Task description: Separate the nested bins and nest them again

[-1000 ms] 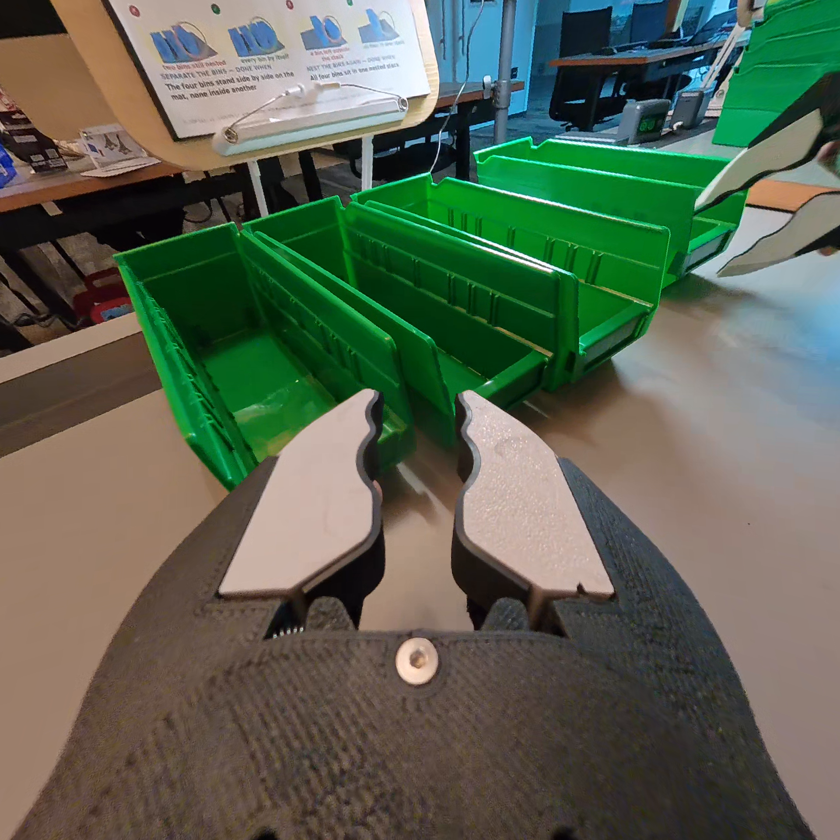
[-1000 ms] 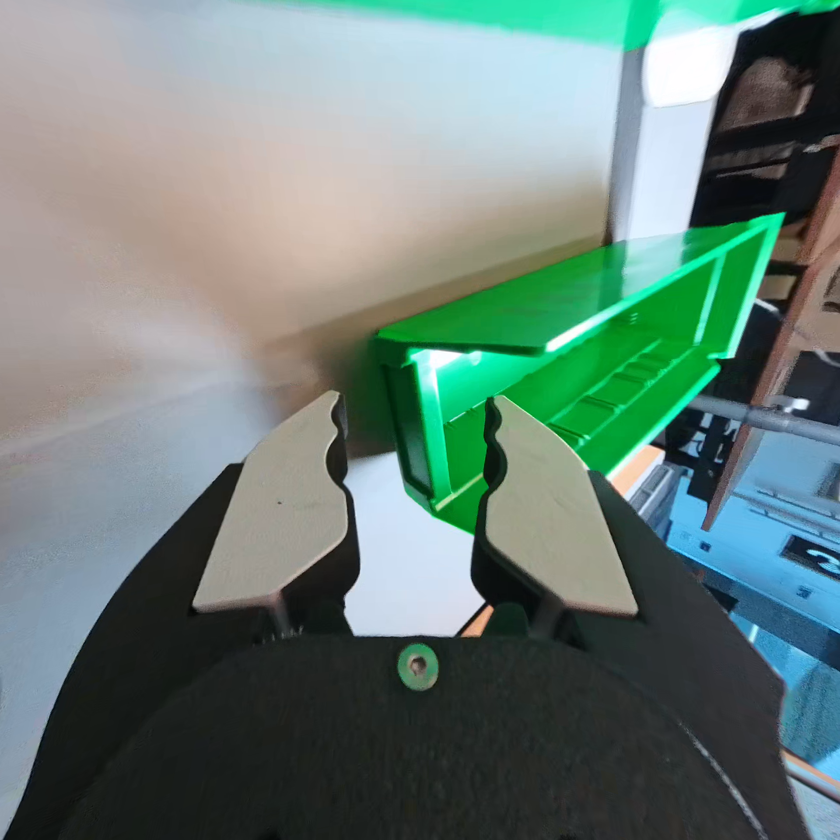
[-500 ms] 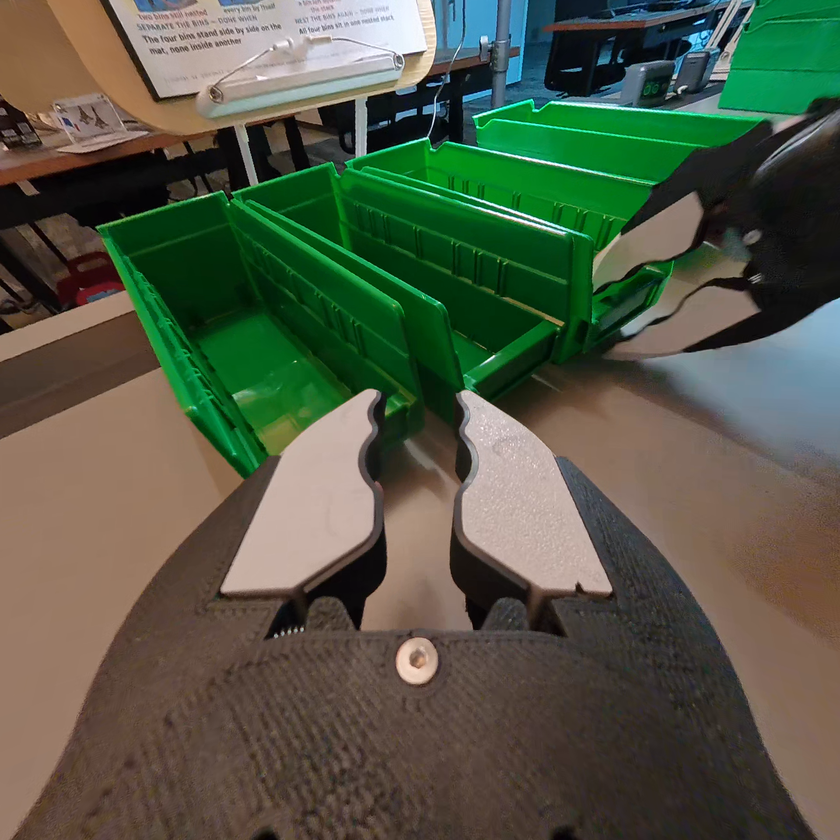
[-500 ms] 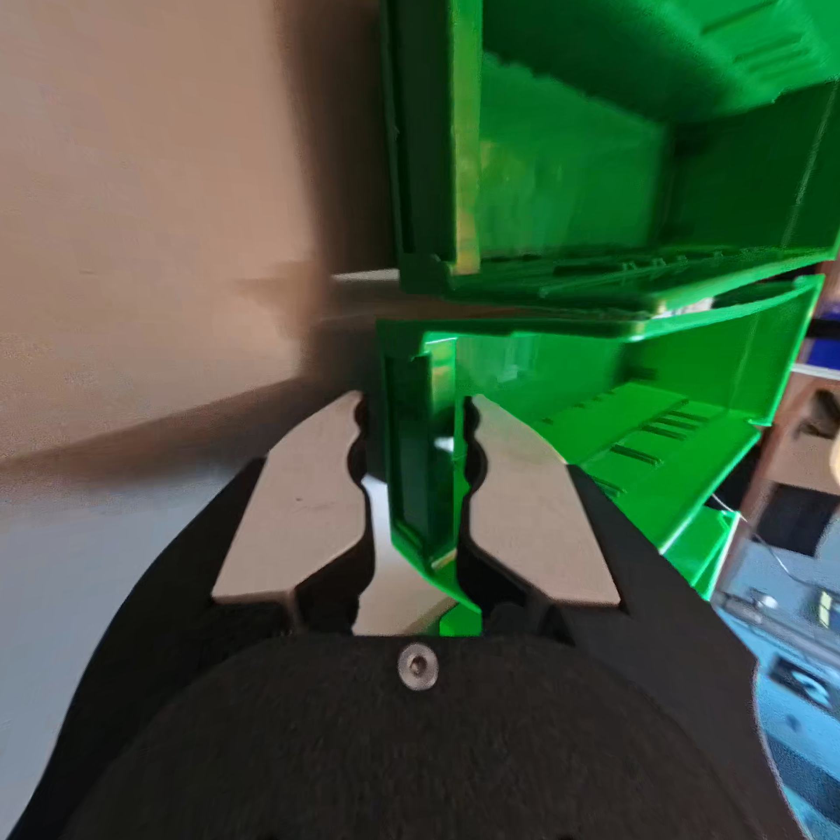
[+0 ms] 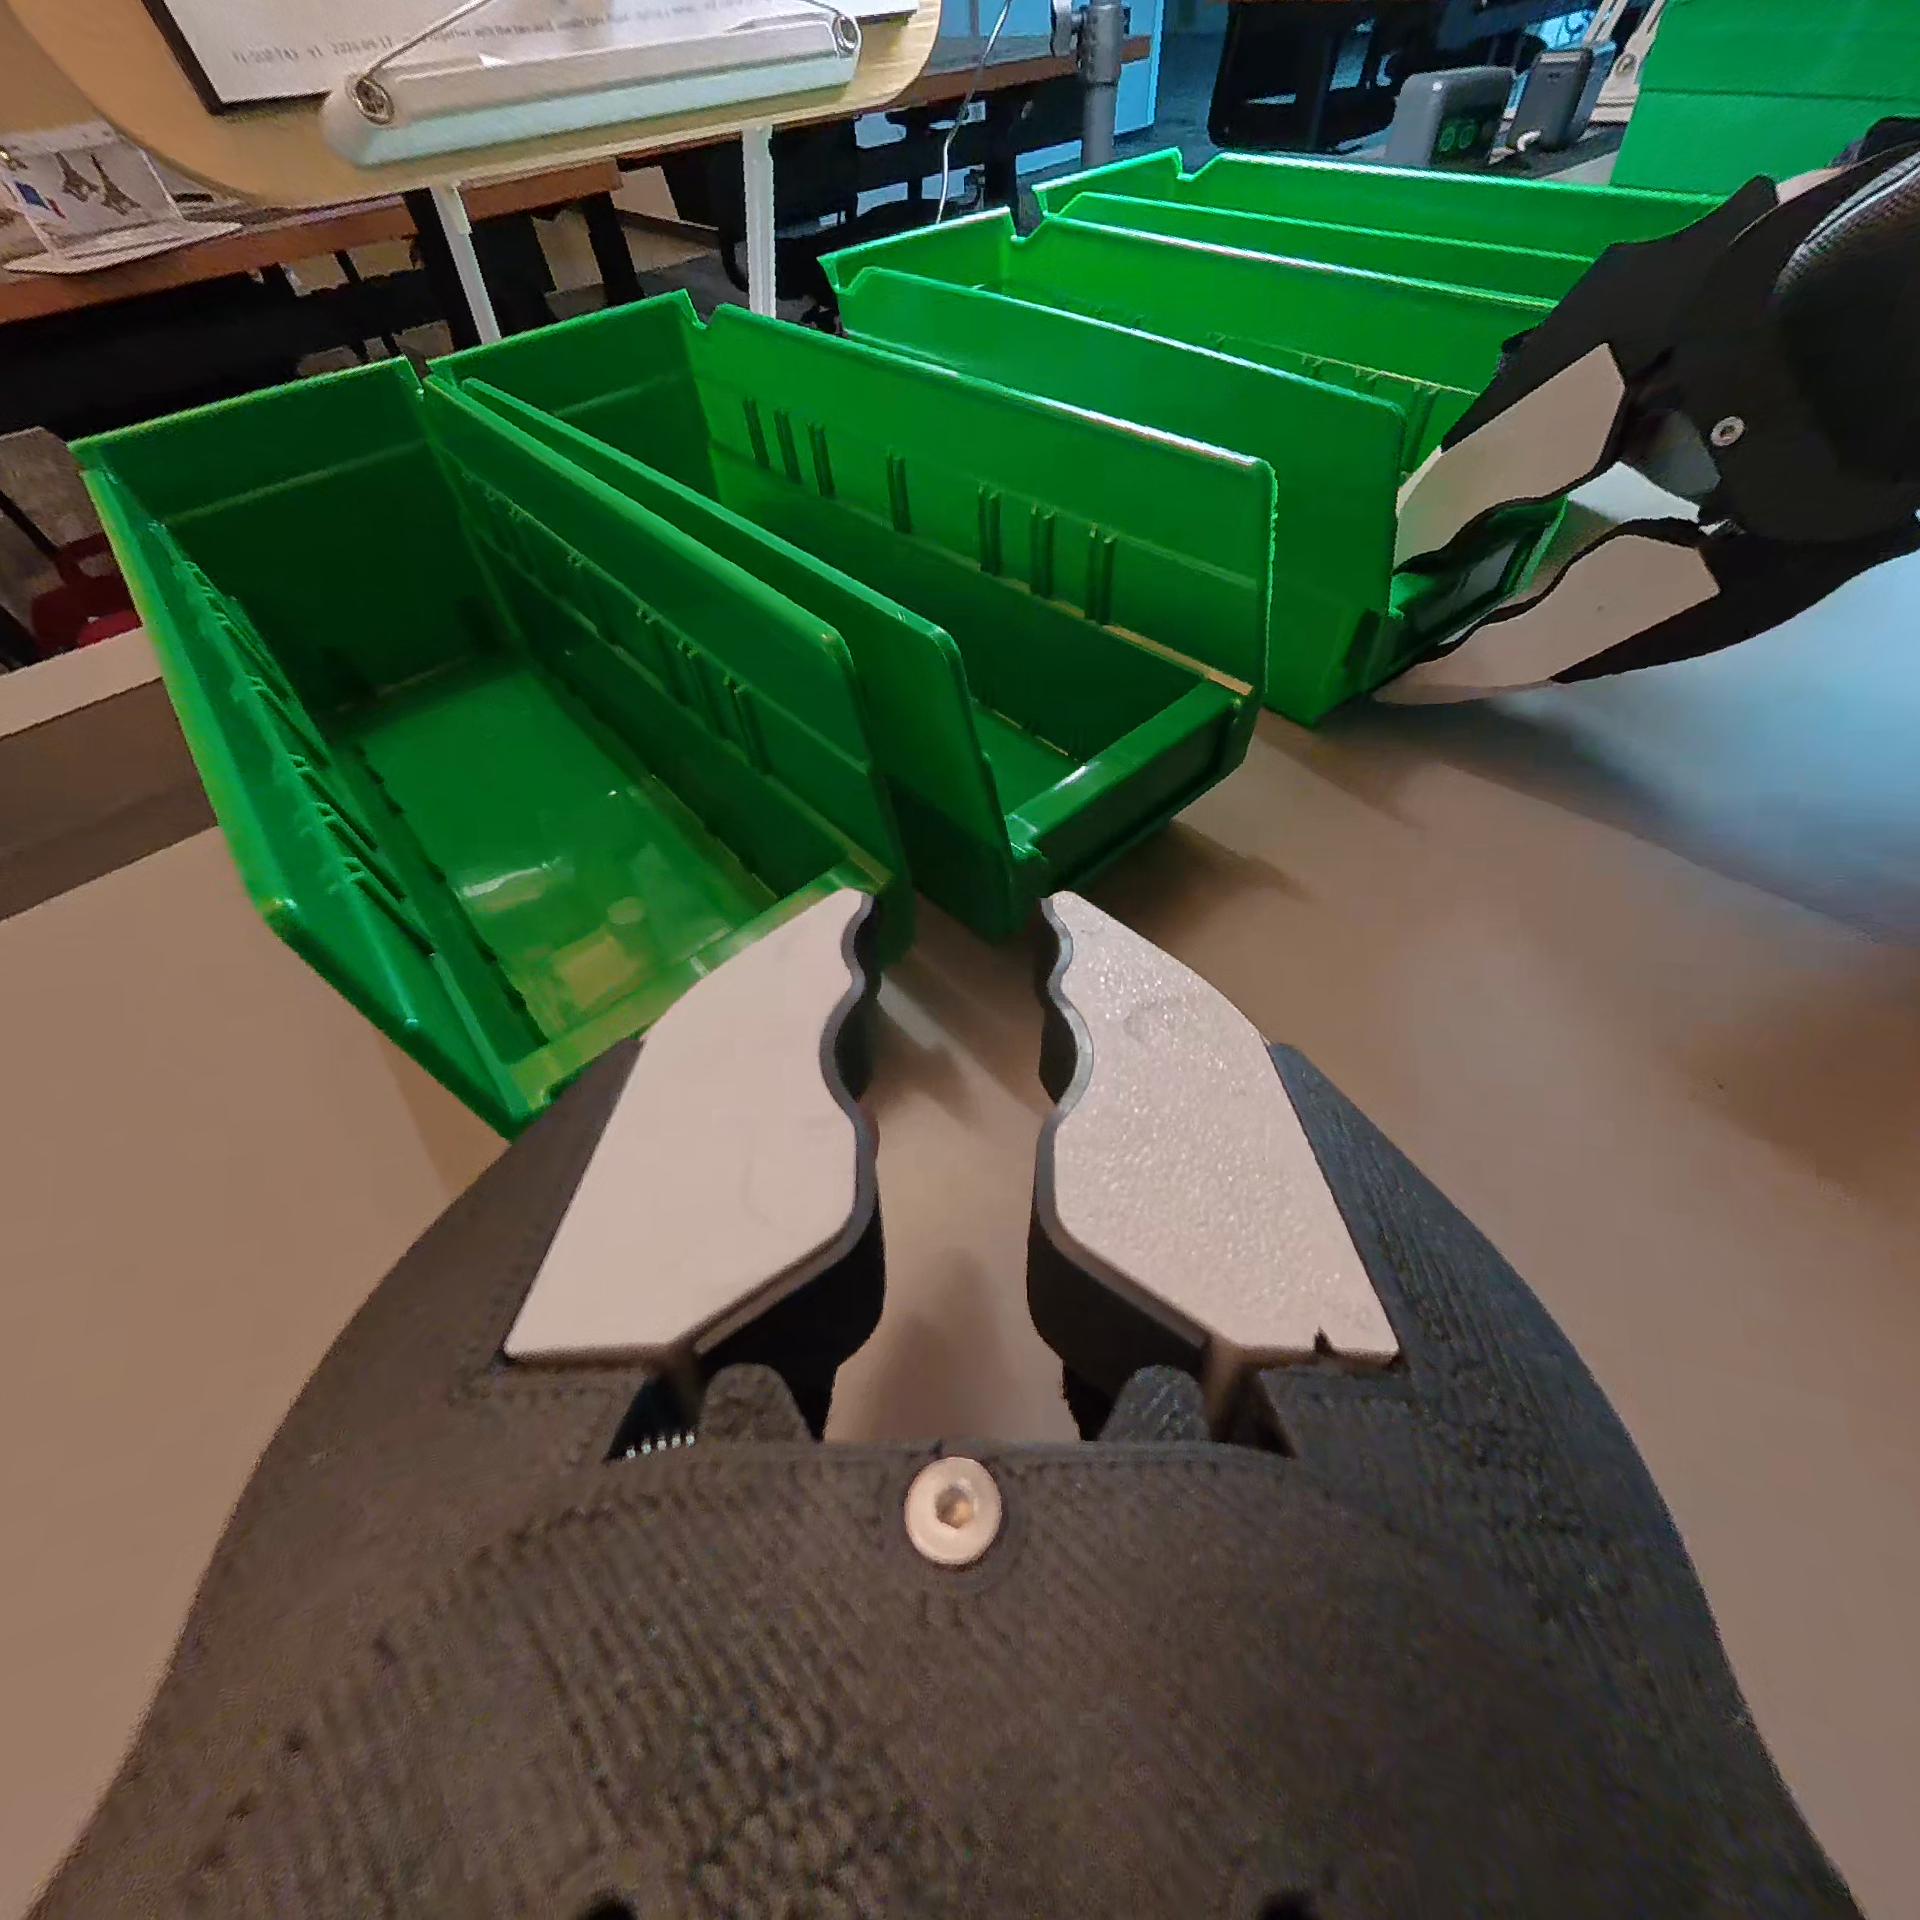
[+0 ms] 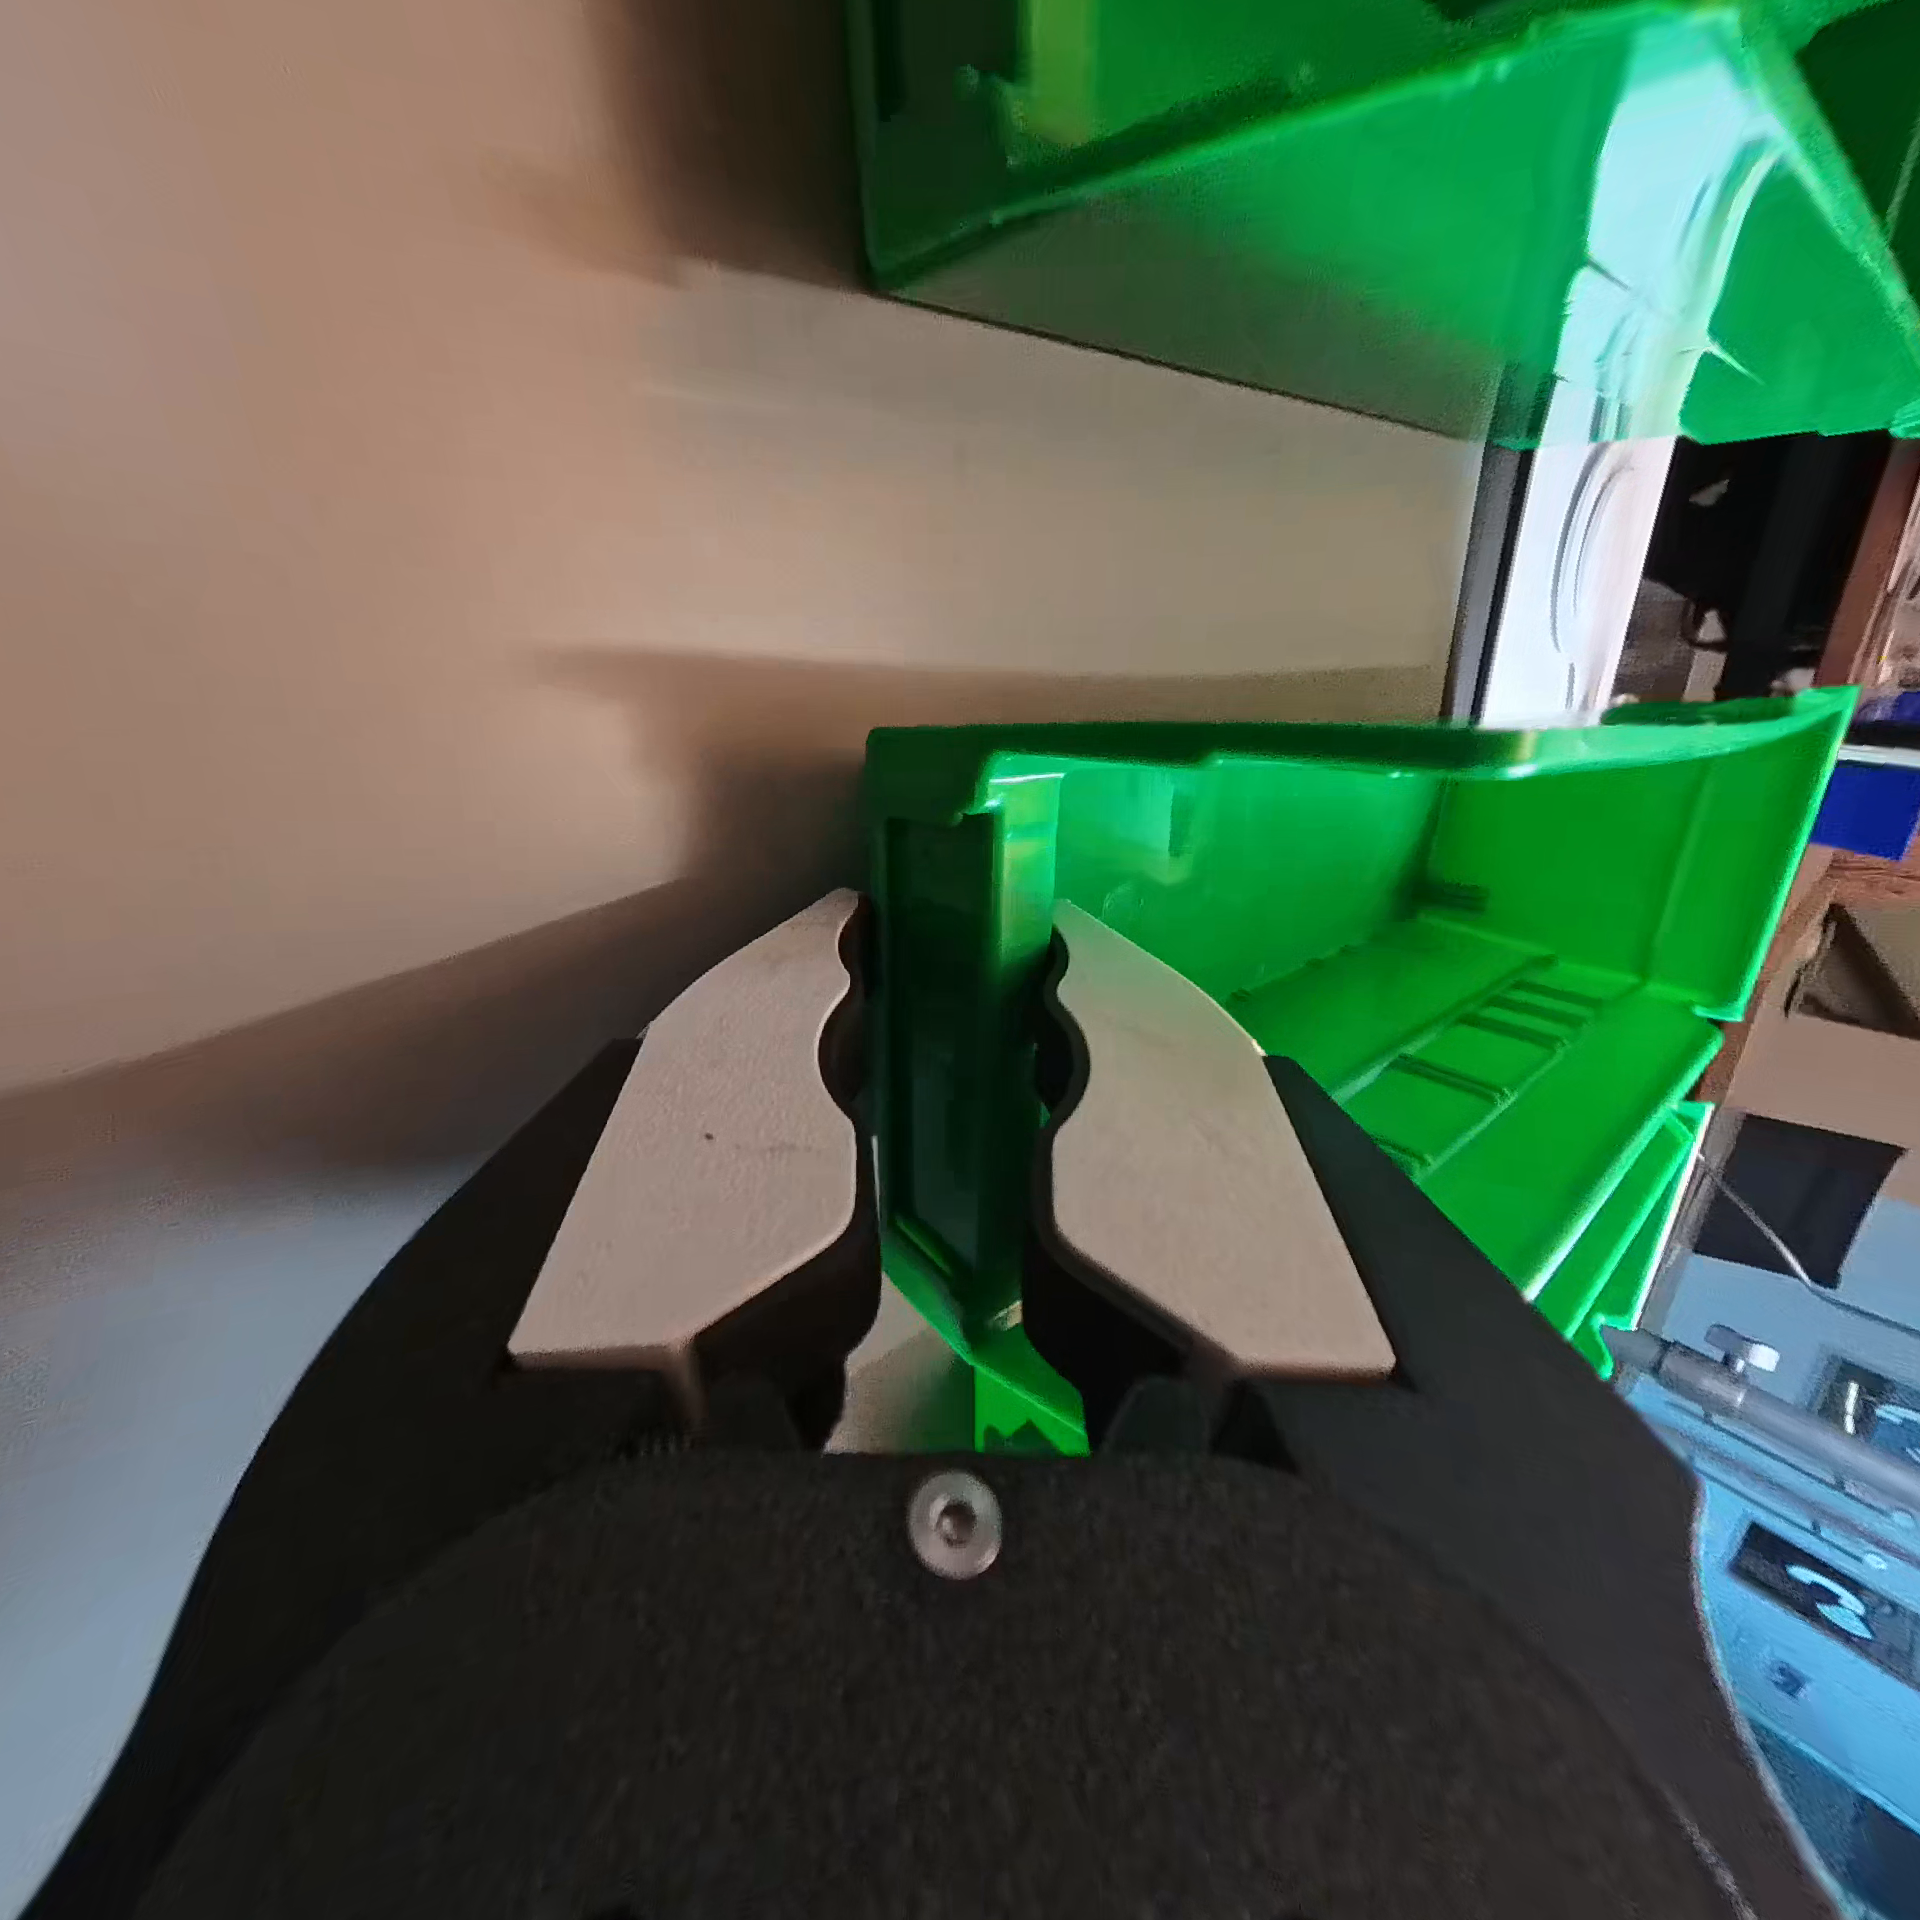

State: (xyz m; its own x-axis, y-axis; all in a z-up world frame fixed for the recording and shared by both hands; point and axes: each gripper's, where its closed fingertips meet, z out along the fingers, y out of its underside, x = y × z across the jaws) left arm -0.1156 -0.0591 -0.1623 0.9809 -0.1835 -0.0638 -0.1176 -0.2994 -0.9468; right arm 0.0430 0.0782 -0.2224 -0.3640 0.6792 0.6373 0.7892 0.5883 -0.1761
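Observation:
Several green bins stand side by side on the tan mat (image 5: 1455,1039). My left gripper (image 5: 956,925) is open and empty, low over the mat, just in front of the leftmost bin (image 5: 499,810) and the second bin (image 5: 1039,665). My right gripper (image 5: 1455,592) is turned on its side at the front of the third bin (image 5: 1195,416). In the right wrist view it (image 6: 951,925) is shut on that bin's front wall (image 6: 935,1091), one finger outside and one inside the bin (image 6: 1351,935). A further bin (image 5: 1403,208) sits behind it.
An instruction board on a stand (image 5: 582,73) rises behind the bins at the left. Desks, chairs and a grey device (image 5: 1455,104) stand beyond the table. A green block (image 5: 1766,83) is at the far right. Another green bin (image 6: 1247,156) fills the top of the right wrist view. There is about 20 centimetres between the tips of the two grippers.
My right gripper swung down to the third bin's front, slid over its front wall and closed on it. My left gripper stayed open and edged slightly toward the bins.

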